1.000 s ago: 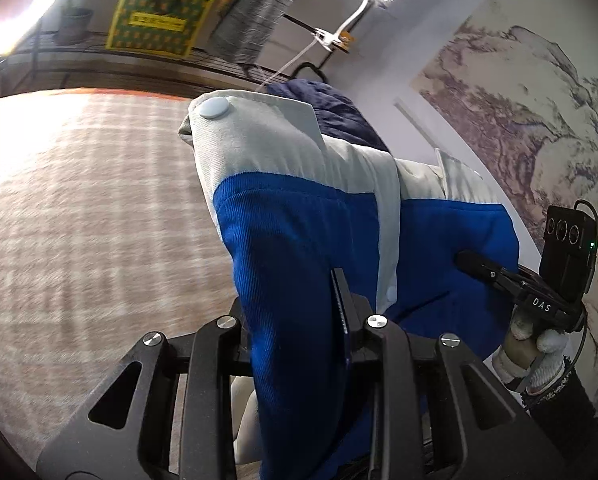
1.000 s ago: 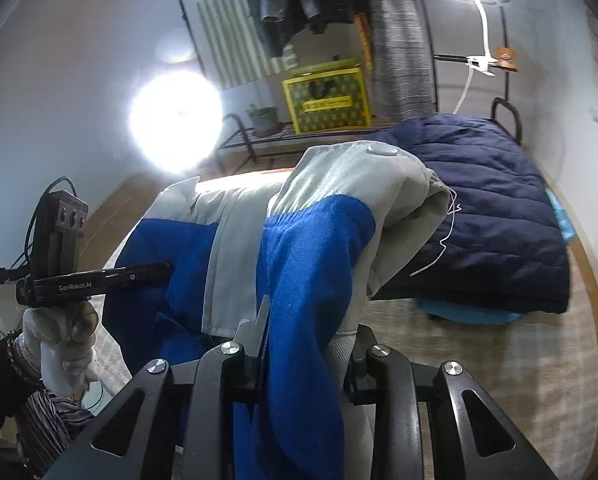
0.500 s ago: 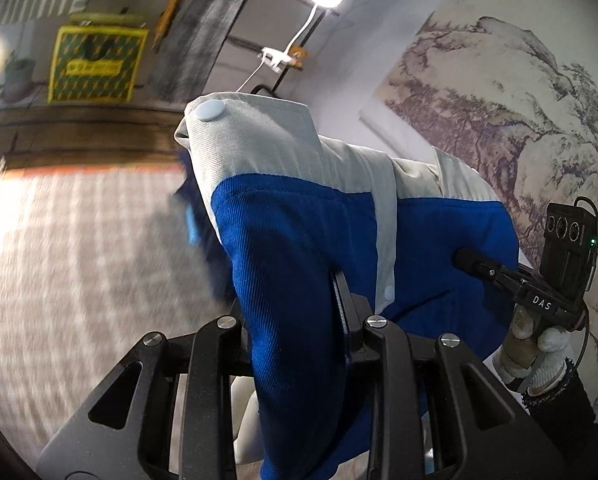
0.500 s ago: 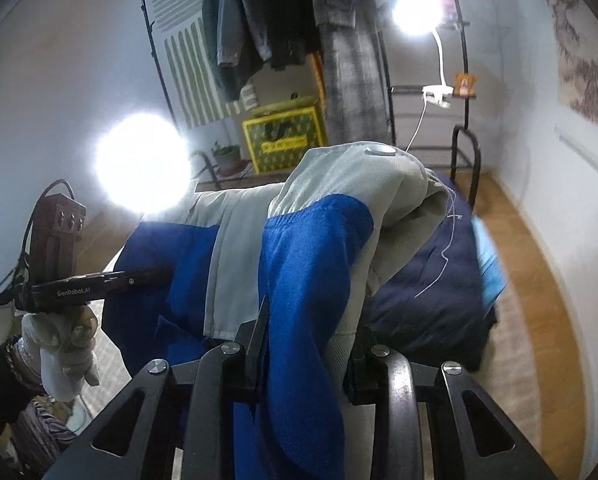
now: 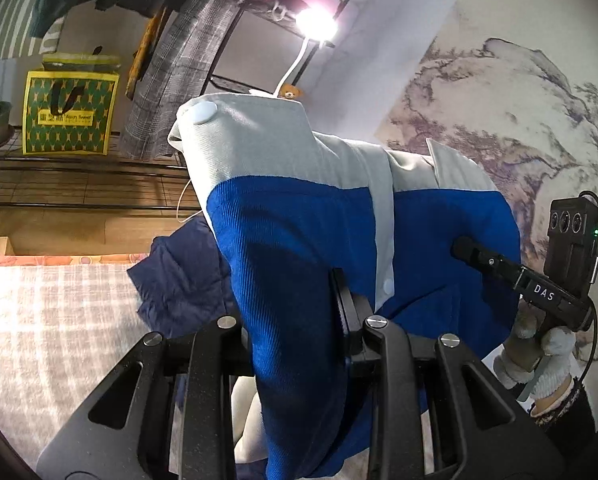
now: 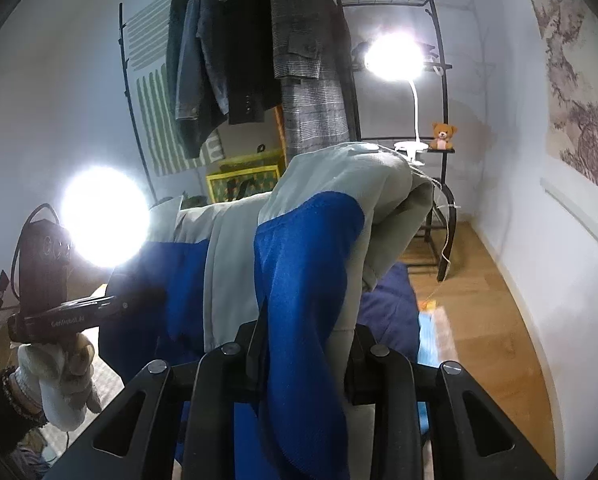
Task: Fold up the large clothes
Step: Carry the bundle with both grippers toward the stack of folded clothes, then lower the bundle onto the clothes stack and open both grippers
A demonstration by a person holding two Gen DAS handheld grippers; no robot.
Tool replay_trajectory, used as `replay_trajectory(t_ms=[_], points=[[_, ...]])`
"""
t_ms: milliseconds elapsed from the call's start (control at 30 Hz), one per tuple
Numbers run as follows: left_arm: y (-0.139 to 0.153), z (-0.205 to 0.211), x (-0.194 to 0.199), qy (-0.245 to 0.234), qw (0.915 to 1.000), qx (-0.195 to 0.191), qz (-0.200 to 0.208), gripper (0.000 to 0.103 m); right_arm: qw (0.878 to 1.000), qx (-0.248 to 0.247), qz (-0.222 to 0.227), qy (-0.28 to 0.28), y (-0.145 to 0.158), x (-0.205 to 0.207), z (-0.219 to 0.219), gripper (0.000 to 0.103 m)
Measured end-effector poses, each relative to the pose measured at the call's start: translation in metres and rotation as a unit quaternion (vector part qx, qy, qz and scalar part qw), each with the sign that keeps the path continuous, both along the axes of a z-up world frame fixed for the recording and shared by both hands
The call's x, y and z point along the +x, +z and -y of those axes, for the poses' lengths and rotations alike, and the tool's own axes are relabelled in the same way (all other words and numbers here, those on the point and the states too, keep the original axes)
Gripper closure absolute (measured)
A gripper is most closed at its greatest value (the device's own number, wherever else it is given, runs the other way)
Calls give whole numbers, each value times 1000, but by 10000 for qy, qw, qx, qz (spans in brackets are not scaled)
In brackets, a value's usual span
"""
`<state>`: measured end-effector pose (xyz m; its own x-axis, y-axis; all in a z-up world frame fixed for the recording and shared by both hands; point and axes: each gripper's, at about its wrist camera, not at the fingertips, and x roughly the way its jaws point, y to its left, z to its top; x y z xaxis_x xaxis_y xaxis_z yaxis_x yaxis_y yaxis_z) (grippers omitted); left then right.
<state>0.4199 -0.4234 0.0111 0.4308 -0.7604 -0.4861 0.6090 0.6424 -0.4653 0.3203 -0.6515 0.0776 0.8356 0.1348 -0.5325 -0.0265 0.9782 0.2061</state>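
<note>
Both grippers, left gripper and right gripper, pinch the blue-and-grey jacket at separate spots, holding it stretched in the air above the checked bedspread and the navy puffer coat, likely so it hangs flat for folding.

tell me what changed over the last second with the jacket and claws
Both claws lifted the jacket up off the bed: the views now take in more of the clothes rack and wall, less of the navy coat. Nothing was let go. The left claw and right claw stay clamped on the same folds.
</note>
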Motion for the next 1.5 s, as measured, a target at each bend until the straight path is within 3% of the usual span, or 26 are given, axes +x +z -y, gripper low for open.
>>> replay_trajectory(t_ms=[467,567,700,833,1000,1133,1267,1367,1500], points=[[-91,26,70,256,9979,414,-424,77,9967,621,-481,-203,-115,90,49,75],[-111,23,85,345,9966,453,-598,76,9957,601,-618,-335,-128,103,59,68],[-123,19,93,406,9957,369,-743,73,9906,698,-911,-741,-150,115,76,46],[-126,25,93,435,9960,509,-600,68,9861,693,-1050,-1082,-165,117,85,45],[-143,35,101,572,9925,846,-664,63,9814,185,-1441,-1255,-183,130,76,45],[-134,38,94,649,9905,1076,-562,62,9796,127,-1477,-1354,-181,129,76,42],[-117,37,78,662,9895,1226,-389,62,9816,-4,-1279,-1419,-161,116,71,42],[-107,32,62,725,9887,1271,-334,63,9837,167,-1058,-1444,-141,100,70,42],[-85,22,40,740,9884,1328,-3,63,9853,66,-890,-1458,-113,87,62,42]])
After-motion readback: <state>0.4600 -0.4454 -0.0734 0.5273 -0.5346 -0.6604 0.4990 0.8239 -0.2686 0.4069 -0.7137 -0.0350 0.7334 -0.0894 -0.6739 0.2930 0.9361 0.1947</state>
